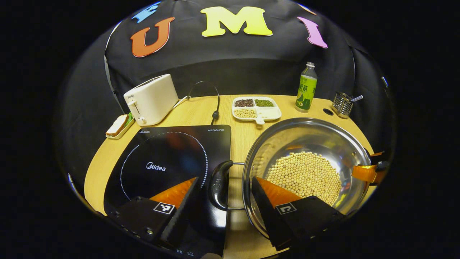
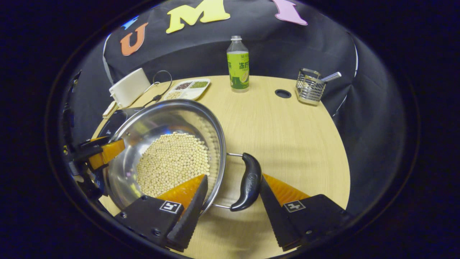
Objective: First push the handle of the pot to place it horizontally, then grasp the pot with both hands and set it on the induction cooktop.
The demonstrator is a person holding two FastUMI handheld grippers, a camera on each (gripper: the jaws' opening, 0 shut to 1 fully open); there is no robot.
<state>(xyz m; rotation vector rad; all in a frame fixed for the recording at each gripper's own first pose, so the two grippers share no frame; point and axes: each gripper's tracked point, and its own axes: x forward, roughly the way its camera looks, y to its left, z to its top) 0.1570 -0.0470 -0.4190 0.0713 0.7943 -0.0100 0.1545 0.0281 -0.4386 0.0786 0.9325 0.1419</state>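
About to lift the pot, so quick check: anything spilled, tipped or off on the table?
Nothing spilled. The beans all sit inside the pot, which stands level beside the cooktop, not yet on it. Each claw, left and right, is open around a side handle.

- pot on table, just right of induction cooktop — beans inside
- toaster behind cooktop
- divided tray, bottle, rack behind pot
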